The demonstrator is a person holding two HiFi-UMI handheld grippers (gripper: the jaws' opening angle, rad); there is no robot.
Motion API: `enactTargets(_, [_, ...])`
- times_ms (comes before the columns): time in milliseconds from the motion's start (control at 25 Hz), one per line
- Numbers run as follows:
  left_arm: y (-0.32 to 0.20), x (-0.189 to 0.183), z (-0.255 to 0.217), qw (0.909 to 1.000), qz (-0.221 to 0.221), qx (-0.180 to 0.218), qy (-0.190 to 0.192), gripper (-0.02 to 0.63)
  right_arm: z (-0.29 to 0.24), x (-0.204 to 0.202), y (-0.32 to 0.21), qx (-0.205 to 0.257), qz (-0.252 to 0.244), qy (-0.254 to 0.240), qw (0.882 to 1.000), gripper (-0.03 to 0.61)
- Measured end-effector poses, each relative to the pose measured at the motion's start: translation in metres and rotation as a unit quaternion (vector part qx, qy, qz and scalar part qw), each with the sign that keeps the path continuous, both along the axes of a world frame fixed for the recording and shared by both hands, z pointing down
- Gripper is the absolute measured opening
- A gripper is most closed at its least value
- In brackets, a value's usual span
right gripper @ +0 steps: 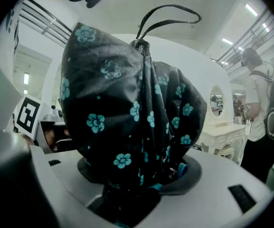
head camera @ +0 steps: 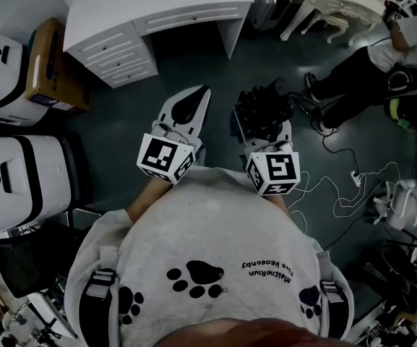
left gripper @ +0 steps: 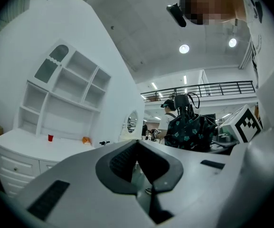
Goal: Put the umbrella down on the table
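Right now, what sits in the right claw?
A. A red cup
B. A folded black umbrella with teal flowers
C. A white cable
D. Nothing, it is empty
B: in the right gripper view the right claw is closed on the umbrella, a folded black one with teal flowers whose fabric bulges up out of the claw.
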State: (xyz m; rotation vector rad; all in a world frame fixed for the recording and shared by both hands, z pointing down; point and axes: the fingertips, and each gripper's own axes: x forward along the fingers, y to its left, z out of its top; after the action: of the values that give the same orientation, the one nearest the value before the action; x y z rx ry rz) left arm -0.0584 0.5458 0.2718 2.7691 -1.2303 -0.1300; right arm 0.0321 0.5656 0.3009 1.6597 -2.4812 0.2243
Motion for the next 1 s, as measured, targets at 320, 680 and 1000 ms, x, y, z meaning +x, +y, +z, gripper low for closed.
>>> enactTargets(320, [-0.106,-0.013,0.002,0.9995,0.032,-0.003,0.001,0.015,0.004,-0.016,-0.098,-0.007,0.025,-0.005,1.0,0.288])
enactTargets(680, [-0.193,-0.027,0.001,0.9975,0.071,-0.003,0.004,0.015,0.001,-0.032,-0.177,-0.006,0.061,-0.004,0.998,0.288])
enactTargets(1000, [-0.232,-0.037,0.007,0.996,0.089,-0.007,0.004,0.015,0.005,-0.041,-0.211,-0.006,0.083,-0.009,0.996,0.288])
